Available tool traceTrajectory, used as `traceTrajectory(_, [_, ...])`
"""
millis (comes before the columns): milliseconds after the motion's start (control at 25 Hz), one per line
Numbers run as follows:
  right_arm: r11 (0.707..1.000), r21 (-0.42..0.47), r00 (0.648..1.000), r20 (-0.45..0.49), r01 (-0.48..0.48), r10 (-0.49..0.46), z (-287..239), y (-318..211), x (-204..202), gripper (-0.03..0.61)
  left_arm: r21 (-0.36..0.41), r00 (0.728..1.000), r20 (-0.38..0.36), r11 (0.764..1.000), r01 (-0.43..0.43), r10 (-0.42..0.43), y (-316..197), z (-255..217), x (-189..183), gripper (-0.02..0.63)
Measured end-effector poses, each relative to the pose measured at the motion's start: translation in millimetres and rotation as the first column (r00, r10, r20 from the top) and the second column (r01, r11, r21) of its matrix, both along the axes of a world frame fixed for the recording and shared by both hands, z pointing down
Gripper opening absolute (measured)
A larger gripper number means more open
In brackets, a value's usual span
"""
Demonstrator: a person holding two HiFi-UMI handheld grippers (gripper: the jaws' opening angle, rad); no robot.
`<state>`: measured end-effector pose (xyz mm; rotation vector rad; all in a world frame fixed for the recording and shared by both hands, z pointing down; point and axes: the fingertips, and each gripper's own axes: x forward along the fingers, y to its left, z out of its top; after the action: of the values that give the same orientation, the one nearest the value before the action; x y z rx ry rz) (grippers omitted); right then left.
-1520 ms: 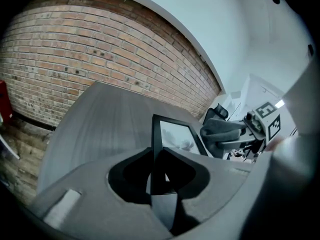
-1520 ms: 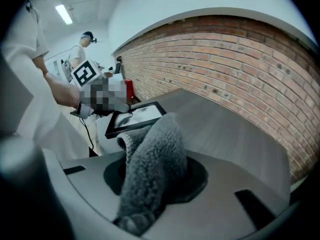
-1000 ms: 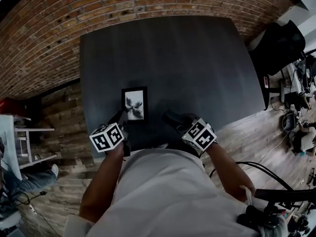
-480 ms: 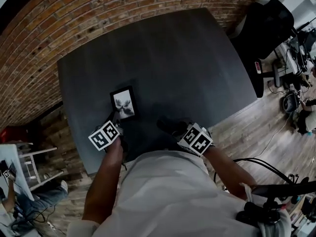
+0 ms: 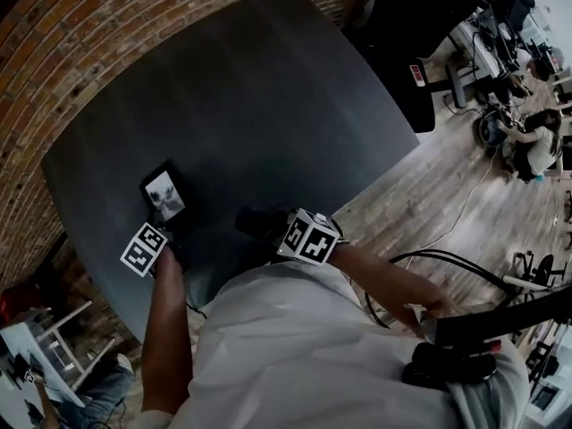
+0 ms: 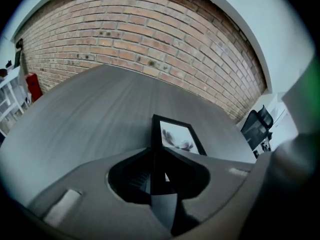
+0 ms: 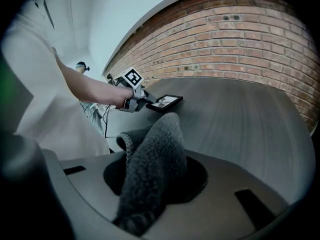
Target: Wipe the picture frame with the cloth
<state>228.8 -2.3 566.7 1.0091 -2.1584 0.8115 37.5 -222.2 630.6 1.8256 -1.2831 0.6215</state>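
The black picture frame [image 5: 164,195] with a pale flower print lies low over the dark table [image 5: 268,105] near its front edge. My left gripper [image 5: 175,225] is shut on the frame's near edge. In the left gripper view the frame [image 6: 176,135] runs from between the jaws of the left gripper [image 6: 159,171] out over the table. My right gripper [image 5: 268,226] is shut on a dark grey fleecy cloth [image 5: 253,219] just right of the frame, apart from it. In the right gripper view the cloth [image 7: 150,164] bulges up from the right gripper [image 7: 150,186], with the frame [image 7: 165,102] beyond.
A brick wall [image 5: 80,25] runs behind the table. A black office chair [image 5: 420,25] stands at the table's far right corner. Wooden floor [image 5: 429,204] with cables lies to the right, with desks and a seated person beyond.
The head view has swung, and both grippers with the frame and the cloth have slid left along the table's front edge. Both grips look unchanged.
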Motion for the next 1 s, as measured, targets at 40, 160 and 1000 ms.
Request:
traceTrajectory(40, [1.0, 0.005, 1.0, 0.007, 0.005, -0.005, -1.1, -1.3, 5.9, 0.089, 0.004, 1.0, 0.016, 1.0, 0.01, -0.01, -1.2, 0.8, 2.2, 0.075])
traceTrajectory(160, [1.0, 0.011, 1.0, 0.022, 0.018, -0.019, -5.0, 1.1, 25.4, 0.089, 0.004, 0.998, 0.054, 1.0, 0.029, -0.029, 0.5, 3.7, 13.3, 0.075])
traceTrajectory(1000, [0.996, -0.004, 0.99, 0.113, 0.085, -0.084, 21.4, 14.4, 69.5, 0.089, 0.03, 0.985, 0.174, 0.999, -0.015, 0.01, 23.1, 7.9, 35.8, 0.123])
